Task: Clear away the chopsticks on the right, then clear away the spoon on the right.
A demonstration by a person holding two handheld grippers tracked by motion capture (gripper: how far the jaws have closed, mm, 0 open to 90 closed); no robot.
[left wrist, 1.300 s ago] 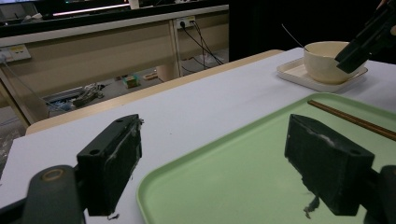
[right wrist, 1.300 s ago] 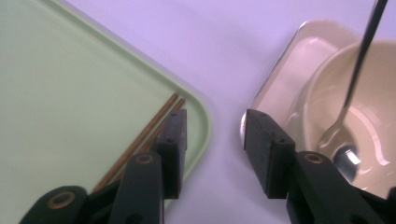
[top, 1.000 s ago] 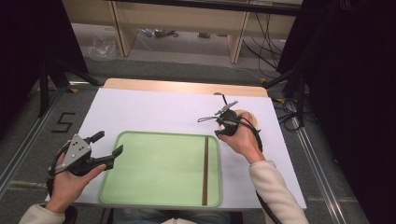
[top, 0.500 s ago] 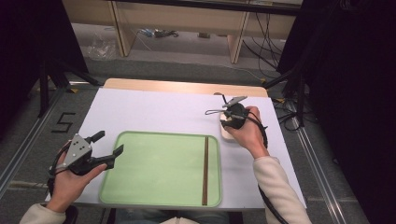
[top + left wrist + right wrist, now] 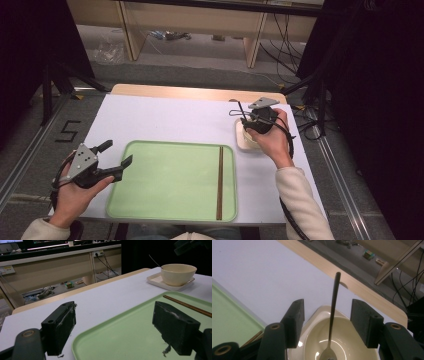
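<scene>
A cream bowl (image 5: 248, 138) sits on a small white square plate (image 5: 239, 141) right of the green tray (image 5: 170, 175). A dark metal spoon (image 5: 333, 307) stands in the bowl (image 5: 347, 340), its handle leaning up between the jaws of my right gripper (image 5: 328, 305). Those jaws have just been opening and do not touch the handle. In the high view my right gripper (image 5: 246, 121) hovers over the bowl. My left gripper (image 5: 116, 153) stands open at the tray's left edge with nothing between its jaws. A pair of brown chopsticks (image 5: 220, 182) lies on the tray's right side.
The white table top (image 5: 165, 120) has a wooden strip along its far edge. Beyond it are wooden desk legs and cables on the floor. In the left gripper view, the bowl (image 5: 178, 273) and plate (image 5: 155, 280) stand beyond the tray's corner (image 5: 105, 340).
My right hand has carried its gripper and the spoon to the right and slightly up, over the bowl. The left hand has kept still.
</scene>
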